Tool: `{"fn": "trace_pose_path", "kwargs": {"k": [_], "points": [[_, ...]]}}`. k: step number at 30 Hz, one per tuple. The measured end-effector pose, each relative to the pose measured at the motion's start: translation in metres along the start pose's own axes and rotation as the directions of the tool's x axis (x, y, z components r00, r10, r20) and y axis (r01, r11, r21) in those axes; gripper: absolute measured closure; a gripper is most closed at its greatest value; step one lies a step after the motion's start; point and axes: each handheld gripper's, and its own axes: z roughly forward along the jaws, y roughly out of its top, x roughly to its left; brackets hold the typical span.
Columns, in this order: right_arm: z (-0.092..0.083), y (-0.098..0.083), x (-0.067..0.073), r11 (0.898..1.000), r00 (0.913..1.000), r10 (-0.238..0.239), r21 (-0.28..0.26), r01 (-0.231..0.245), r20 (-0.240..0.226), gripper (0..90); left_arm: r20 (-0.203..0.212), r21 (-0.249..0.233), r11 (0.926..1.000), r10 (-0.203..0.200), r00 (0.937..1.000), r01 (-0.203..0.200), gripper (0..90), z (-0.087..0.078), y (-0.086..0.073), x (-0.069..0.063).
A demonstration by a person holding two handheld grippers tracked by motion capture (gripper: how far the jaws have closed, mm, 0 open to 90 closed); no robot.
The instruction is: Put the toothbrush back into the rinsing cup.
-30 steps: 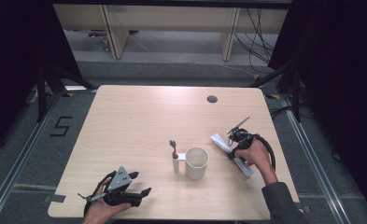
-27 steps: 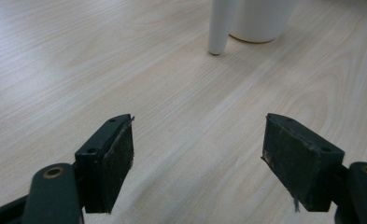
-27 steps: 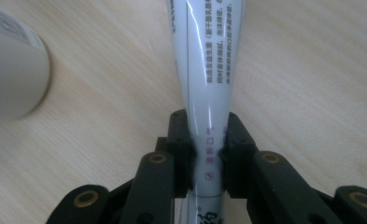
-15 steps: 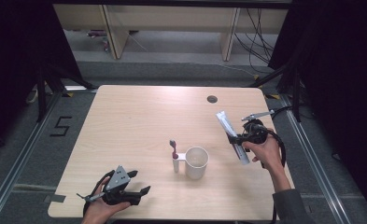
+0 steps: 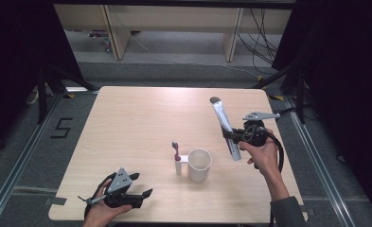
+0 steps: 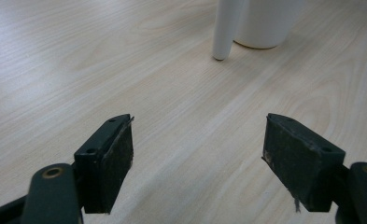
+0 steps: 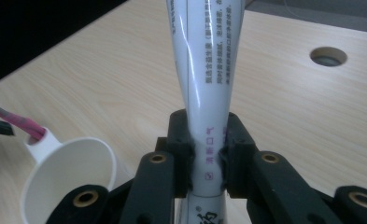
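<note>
The toothpaste tube [image 7: 204, 93] is gripped and lifted clear of the table [image 5: 141, 123], right of the white cup [image 5: 199, 164]; placing it in the cup is judged to remain. The right gripper [image 7: 208, 161] is pinched on the tube's middle. The left gripper [image 6: 197, 154] rests spread wide, holding nothing.

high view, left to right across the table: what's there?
Left gripper → toothbrush in its holder → cup → toothpaste tube → right gripper, shut on the tube, with the hand behind it.
</note>
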Motion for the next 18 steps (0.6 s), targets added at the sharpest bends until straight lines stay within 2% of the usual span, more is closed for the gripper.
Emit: {"fn": "trace_pose_path", "kwargs": {"k": [1,2,3,5,7,8,9,12,15,16,18], "points": [[0.000,0.001,0.004,1.000,0.9998,0.016,-0.003,-0.016,-0.011,76.8,0.001,0.000,1.0000,0.000,1.0000,0.000,23.6,0.000,0.000,0.000],[0.000,0.003,0.006,1.000,0.9997,0.012,-0.005,-0.012,-0.021,76.8,0.001,0.001,1.0000,-0.005,1.0000,0.005,23.4,0.000,0.000,0.000],[0.000,0.005,0.010,1.000,0.9995,-0.014,-0.028,0.013,-0.027,76.8,0.001,0.002,1.0000,-0.006,1.0000,0.006,22.9,0.001,0.000,0.000],[0.001,0.009,0.017,0.998,0.9977,-0.030,-0.059,0.026,-0.061,76.8,0.001,0.001,1.0000,-0.010,1.0000,0.010,22.0,0.001,-0.001,0.000],[0.001,0.010,0.020,0.998,0.9978,-0.013,-0.061,0.009,-0.066,76.8,-0.003,0.002,0.9999,-0.011,0.9999,0.011,21.7,0.001,0.000,0.000],[0.002,0.013,0.024,0.996,0.9952,-0.028,-0.089,0.020,-0.094,76.8,-0.004,0.002,0.9999,-0.012,0.9999,0.012,20.8,0.001,0.000,0.000],[0.002,0.014,0.027,0.996,0.9938,-0.018,-0.085,0.009,-0.110,76.9,-0.004,0.002,0.9999,-0.012,0.9999,0.012,20.7,0.001,0.000,0.000],[0.003,0.017,0.032,0.996,0.9923,-0.011,-0.084,0.001,-0.124,76.9,0.000,0.008,0.9999,-0.006,1.0000,0.006,20.7,0.001,-0.001,0.001],[0.005,0.020,0.038,0.994,0.9904,-0.026,-0.107,0.011,-0.136,76.9,-0.001,0.008,0.9999,-0.007,1.0000,0.007,20.7,0.001,0.000,0.001],[0.007,0.022,0.040,0.992,0.9883,-0.045,-0.122,0.027,-0.146,76.8,-0.002,0.009,0.9999,-0.007,1.0000,0.007,20.7,0.001,0.000,0.001],[0.007,0.023,0.042,0.992,0.9875,-0.045,-0.121,0.027,-0.151,76.8,0.000,0.008,0.9999,-0.008,1.0000,0.008,20.7,0.001,0.000,0.001]]}}
